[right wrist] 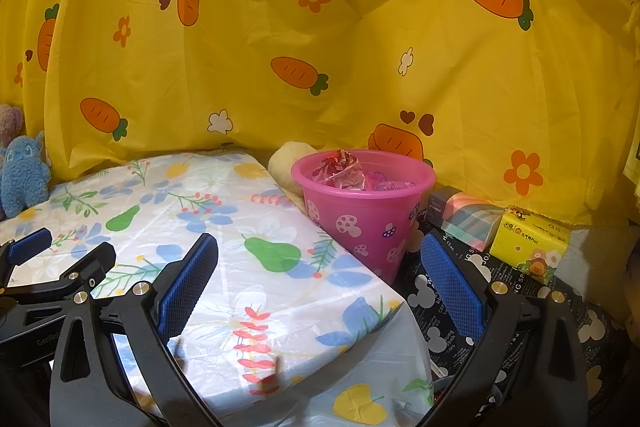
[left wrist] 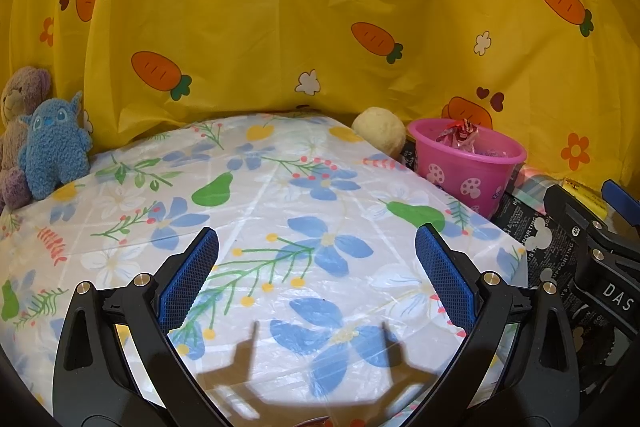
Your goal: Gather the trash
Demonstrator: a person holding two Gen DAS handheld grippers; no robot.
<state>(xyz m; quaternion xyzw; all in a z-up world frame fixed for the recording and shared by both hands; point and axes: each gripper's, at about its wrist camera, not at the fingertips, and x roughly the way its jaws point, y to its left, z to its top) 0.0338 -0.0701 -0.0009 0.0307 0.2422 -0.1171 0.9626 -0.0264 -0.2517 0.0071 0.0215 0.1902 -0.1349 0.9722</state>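
Both tools gape, empty — left tool [left wrist: 316, 267], right tool [right wrist: 320, 273]. Crinkly wrappers [right wrist: 340, 167] sit in the pink bucket [right wrist: 368, 223], far right of the table [left wrist: 280, 187] — light, slippery; pinch a crumpled fold.

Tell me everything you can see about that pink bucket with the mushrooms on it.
The pink plastic bucket with white mushroom prints is a round, tapered pail, wider at its rolled rim than at its base. It stands upright beside the right edge of the floral-covered table, on a black cloth with white mouse-head prints. It holds crumpled red-and-clear shiny wrappers that poke above the rim. A cream fuzzy ball sits right behind it, seemingly touching. Neither gripper touches it.
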